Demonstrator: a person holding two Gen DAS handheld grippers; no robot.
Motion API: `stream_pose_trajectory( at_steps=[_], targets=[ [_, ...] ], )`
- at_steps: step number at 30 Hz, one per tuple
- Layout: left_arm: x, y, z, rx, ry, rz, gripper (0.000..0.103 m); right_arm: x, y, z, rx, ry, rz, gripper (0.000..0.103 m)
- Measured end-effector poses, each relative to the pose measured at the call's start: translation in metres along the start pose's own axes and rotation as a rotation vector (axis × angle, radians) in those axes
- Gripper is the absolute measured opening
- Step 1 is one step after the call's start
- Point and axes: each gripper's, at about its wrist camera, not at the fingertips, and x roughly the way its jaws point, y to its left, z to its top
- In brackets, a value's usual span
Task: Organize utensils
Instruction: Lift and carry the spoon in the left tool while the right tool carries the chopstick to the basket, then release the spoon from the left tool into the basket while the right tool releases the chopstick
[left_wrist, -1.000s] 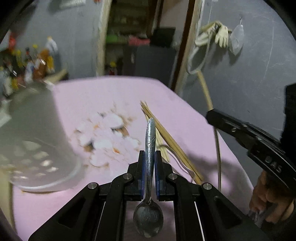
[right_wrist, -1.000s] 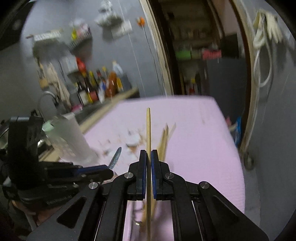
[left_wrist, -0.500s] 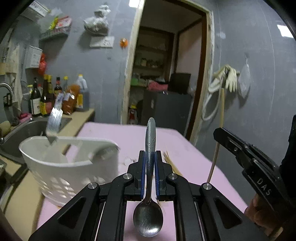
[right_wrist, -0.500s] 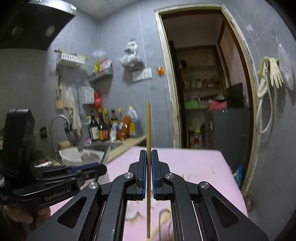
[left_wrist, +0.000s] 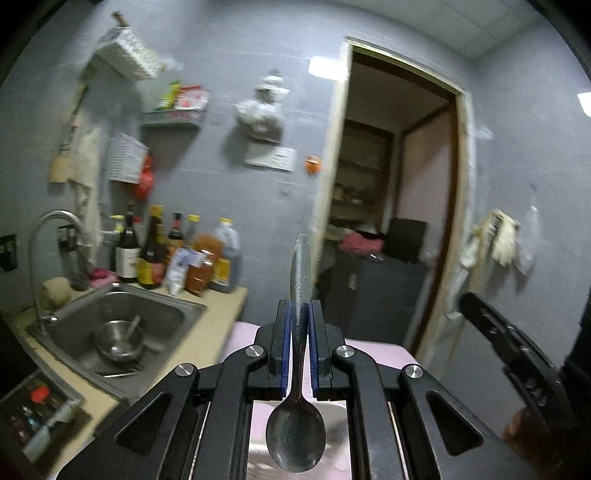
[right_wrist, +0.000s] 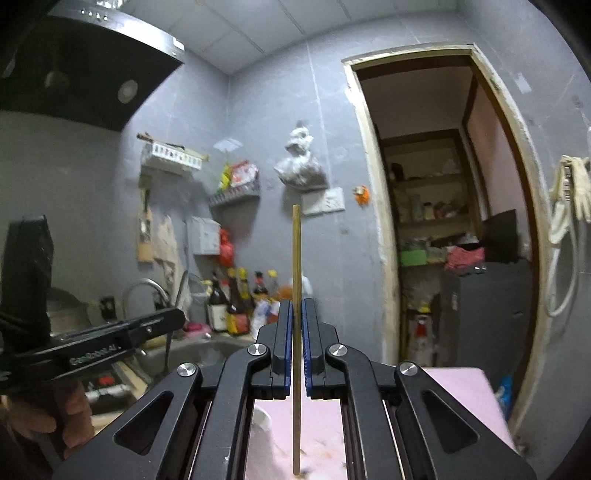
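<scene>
Spoon (left_wrist: 297, 373) clamped left; chopstick (right_wrist: 296, 332) (possibly bamboo) clamped right.

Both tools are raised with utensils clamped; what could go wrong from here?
1. The left hand-held gripper pinches the spoon only at its thin neck, heavy bowl hanging free; it might pivot or slip.
2. The right hand-held gripper holds one slim chopstick mid-length; it could rotate.
3. Neither view shows a holder now, so aiming the drop may be blind.
</scene>
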Motion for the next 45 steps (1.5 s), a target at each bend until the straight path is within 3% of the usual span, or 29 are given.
stream_pose_trajectory(
  at_steps=[5,13,27,36,42,45],
  targets=[
    [0.019,0.044,0.009,-0.037,-0.002,0.07,0.006,0.027,0.02,0.001,0.006,-0.021,0.044,0.003],
    [0.039,0.086,-0.008,-0.14,-0.009,0.027,0.006,0.072,0.028,-0.018,0.035,0.008,0.083,0.003],
    [0.051,0.079,-0.04,-0.108,0.08,0.028,0.007,0.088,0.023,-0.059,0.026,0.147,0.071,0.003],
    [0.044,0.077,-0.048,-0.125,0.151,-0.033,0.008,0.088,0.02,-0.074,0.029,0.248,0.046,0.006],
    [0.031,0.072,-0.044,-0.138,0.139,-0.032,0.023,0.077,0.016,-0.07,0.049,0.248,0.045,0.023],
    [0.023,0.063,-0.04,-0.132,0.119,-0.035,0.035,0.067,0.011,-0.06,0.053,0.225,0.027,0.032]
  ],
)
